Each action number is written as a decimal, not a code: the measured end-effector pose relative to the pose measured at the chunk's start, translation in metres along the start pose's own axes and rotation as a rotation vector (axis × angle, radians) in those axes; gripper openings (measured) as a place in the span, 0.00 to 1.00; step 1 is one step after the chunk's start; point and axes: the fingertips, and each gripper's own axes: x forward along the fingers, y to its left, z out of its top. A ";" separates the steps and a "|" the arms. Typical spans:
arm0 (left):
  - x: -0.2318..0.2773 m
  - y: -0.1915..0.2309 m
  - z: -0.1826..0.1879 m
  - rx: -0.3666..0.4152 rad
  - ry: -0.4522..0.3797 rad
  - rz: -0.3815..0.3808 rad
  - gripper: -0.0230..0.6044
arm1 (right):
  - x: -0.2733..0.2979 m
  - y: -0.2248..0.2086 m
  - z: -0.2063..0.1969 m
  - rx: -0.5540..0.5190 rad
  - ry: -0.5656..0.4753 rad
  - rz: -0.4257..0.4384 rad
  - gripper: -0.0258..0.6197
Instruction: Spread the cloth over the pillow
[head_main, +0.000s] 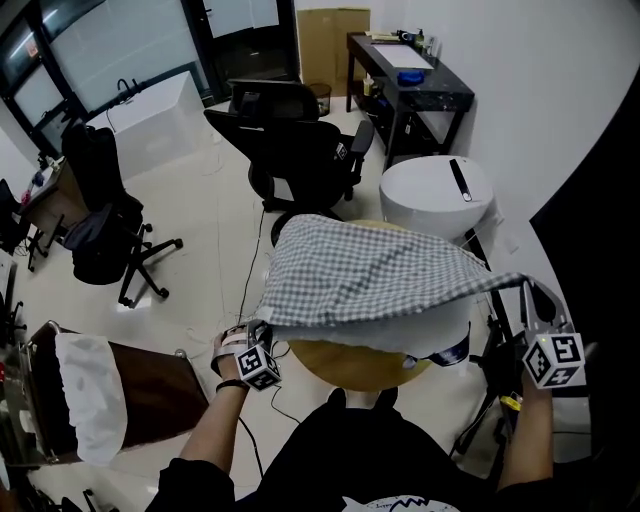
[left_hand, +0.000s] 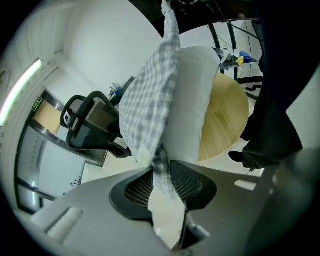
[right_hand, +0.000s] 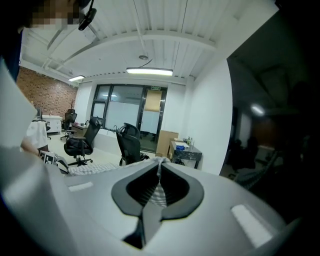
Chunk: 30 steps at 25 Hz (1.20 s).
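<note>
Holding the checked cloth (head_main: 360, 275) by two corners, one in each tool, so as to get it flat over the white pillow (head_main: 400, 332). Pinching the left corner with the left hand-held gripper (left_hand: 161, 170), jaws a little way apart and pressed on a folded bit of the fabric. Pinching the right corner with the right hand-held gripper (right_hand: 159, 176), jaws shut tight on a thin strip of the same cloth.

Pulling outward on both sides, most likely to take out the sag and the folds. Lifted a bit at the right, clear of the pillow there, and stretched like a little tent toward that tool. Draped and touching across the top and the far side.

Resting on the round wooden worktop (head_main: 350, 365), that pillow, with a white band of its near edge peeking out below the cloth hem. Covered over most of the top, by the look of things, but not yet let go or smoothed down.

Probably a matter of lowering the right corner next, then opening both tools. Worth watching for: tugging too hard on one side and dragging the cloth off the other, or sliding the soft pillow across the smooth wood.
</note>
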 end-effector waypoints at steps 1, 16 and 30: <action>0.003 0.001 -0.002 -0.006 0.004 -0.006 0.20 | -0.001 -0.001 0.004 0.001 -0.009 -0.003 0.06; -0.041 0.032 -0.005 0.117 -0.045 0.052 0.04 | -0.022 -0.008 0.001 0.010 0.038 -0.057 0.06; -0.087 0.016 -0.013 0.404 -0.083 0.061 0.04 | -0.109 -0.008 -0.124 0.197 0.222 -0.134 0.06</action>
